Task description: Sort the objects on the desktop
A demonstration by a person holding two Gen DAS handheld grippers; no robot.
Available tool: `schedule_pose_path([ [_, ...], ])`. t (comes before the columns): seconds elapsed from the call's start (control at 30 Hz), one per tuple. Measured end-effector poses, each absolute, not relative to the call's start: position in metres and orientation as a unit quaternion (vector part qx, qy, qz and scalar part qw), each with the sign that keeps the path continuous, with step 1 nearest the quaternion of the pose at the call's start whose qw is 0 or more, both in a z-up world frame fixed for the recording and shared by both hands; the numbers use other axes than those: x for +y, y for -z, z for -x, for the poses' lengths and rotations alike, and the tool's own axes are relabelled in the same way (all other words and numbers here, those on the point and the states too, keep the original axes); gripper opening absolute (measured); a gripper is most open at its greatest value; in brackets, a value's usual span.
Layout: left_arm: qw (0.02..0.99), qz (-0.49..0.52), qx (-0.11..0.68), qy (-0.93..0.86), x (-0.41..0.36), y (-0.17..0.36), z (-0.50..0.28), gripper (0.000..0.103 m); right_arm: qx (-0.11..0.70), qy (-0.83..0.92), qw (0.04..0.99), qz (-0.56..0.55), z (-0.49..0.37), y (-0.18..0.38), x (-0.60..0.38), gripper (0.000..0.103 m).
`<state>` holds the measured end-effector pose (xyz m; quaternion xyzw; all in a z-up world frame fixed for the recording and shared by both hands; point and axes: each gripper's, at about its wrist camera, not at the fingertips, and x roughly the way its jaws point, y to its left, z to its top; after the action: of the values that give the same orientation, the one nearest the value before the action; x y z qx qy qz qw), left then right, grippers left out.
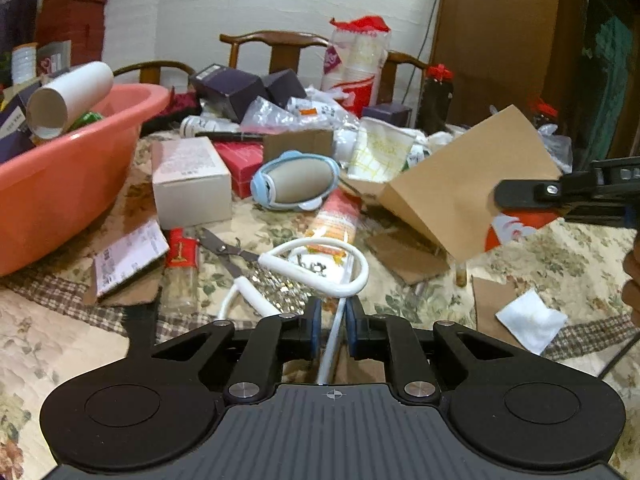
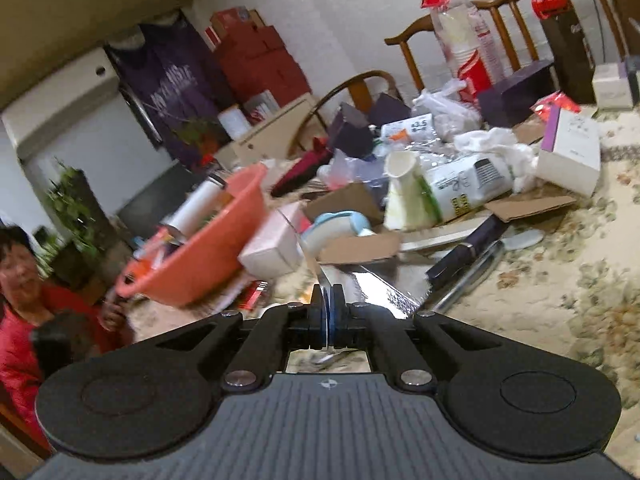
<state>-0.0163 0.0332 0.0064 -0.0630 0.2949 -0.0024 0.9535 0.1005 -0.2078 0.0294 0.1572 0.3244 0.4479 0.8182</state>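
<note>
My left gripper (image 1: 333, 322) sits low over the flowered tablecloth. A white looped cord (image 1: 320, 258) runs between its blue pads, with a thin gap showing on the left side, so the pads are not pressing on it. My right gripper (image 1: 504, 196) comes in from the right edge, shut on a brown cardboard sheet (image 1: 460, 196) lifted off the table and tilted. In the right wrist view the right gripper (image 2: 326, 312) pinches that cardboard sheet (image 2: 320, 276) edge-on. A pink basin (image 1: 80, 184) with a white tube in it stands at the left.
Clutter covers the table: a white box (image 1: 192, 184), a blue-rimmed roller (image 1: 296, 180), scissors (image 1: 228, 248), a paper cup (image 1: 380, 152), a white tissue (image 1: 532, 320) and flat cardboard scraps. Wooden chairs stand behind. A person in red (image 2: 24, 312) sits beside the pink basin (image 2: 192, 268).
</note>
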Motion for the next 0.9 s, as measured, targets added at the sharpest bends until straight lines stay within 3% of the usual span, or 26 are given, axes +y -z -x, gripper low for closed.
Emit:
schedule_pose_path([
  [0.4,0.955,0.051,0.291,-0.011,0.039,-0.019,0.022,0.015,0.316,-0.456,0.81,-0.192,-0.098,-0.038,-0.223,0.002],
  [0.5,0.95,0.041,0.311,0.004,0.04,-0.018,0.026,0.051,0.315,-0.457,0.809,-0.192,-0.097,-0.039,-0.224,0.002],
  [0.53,0.948,0.035,0.316,0.011,0.041,-0.017,0.03,0.076,0.314,-0.458,0.809,-0.192,-0.097,-0.039,-0.225,0.002],
  [0.57,0.948,0.024,0.317,0.014,0.041,-0.017,0.034,0.087,0.314,-0.459,0.808,-0.192,-0.097,-0.039,-0.225,0.002],
  [0.7,0.941,-0.031,0.336,0.009,0.034,-0.01,0.041,0.079,0.315,-0.461,0.807,-0.191,-0.097,-0.039,-0.224,0.002],
  [0.8,0.941,-0.025,0.338,0.013,0.031,-0.005,0.039,0.057,0.314,-0.463,0.807,-0.188,-0.095,-0.039,-0.223,0.002],
  [0.87,0.941,-0.027,0.338,0.025,0.026,-0.007,0.038,0.021,0.31,-0.462,0.81,-0.186,-0.094,-0.04,-0.223,0.002],
  [0.9,0.941,-0.031,0.337,0.028,0.022,-0.007,0.038,0.02,0.308,-0.462,0.811,-0.187,-0.093,-0.04,-0.224,0.002],
])
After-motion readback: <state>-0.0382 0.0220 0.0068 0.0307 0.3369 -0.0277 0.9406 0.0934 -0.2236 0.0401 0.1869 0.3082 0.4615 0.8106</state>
